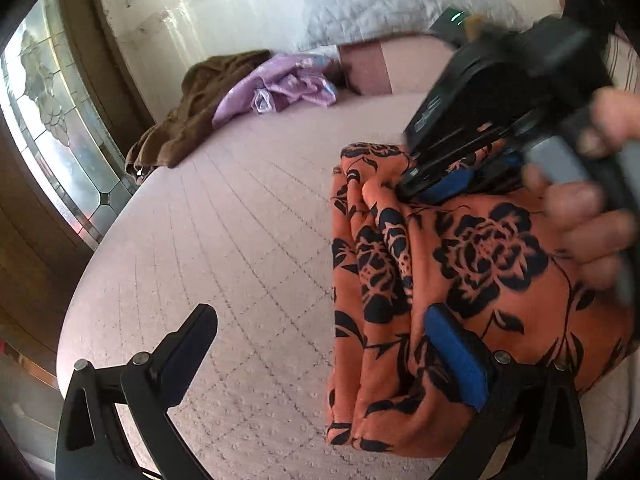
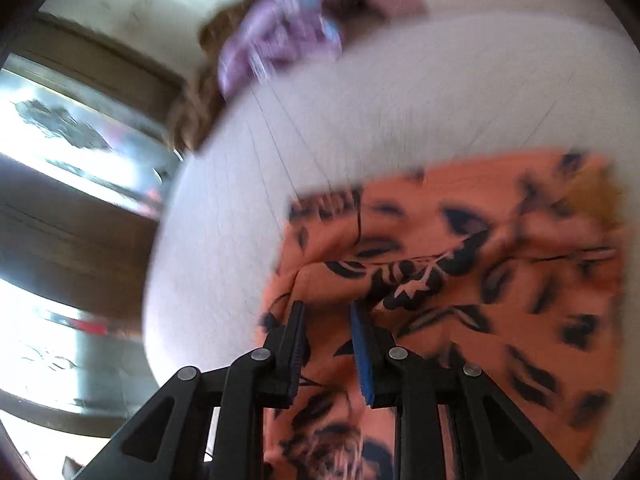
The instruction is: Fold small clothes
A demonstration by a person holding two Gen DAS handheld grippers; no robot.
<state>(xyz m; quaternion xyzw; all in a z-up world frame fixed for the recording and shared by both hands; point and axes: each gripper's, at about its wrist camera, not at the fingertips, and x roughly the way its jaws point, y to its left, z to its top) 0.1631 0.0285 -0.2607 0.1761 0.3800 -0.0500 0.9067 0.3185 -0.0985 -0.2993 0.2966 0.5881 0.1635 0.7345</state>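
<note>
A: We are looking down the left gripper and its jaws are standing as wide as they go. One finger is hanging over the bare pink quilted bedspread; the other blue-padded finger is resting over the edge of the orange floral garment. Nothing is pinched between them.

B: And the garment itself?

A: It is lying folded into a rough block on the bedspread, on the right side of the left wrist view, with soft rolled folds along its left edge.

B: We are seeing the right gripper from its own camera, jaws drawn in to a narrow gap right at a raised fold of the orange cloth. The view is blurred, so we cannot tell whether the pads are actually pinching it.

A: From the left view, that gripper's tips are pressing into the top of the garment near its far corner, with a hand wrapped round the handle.

B: Farther back, a brown cloth and a lilac cloth are lying bunched together by the bed's far edge, well apart from the orange piece.
</note>
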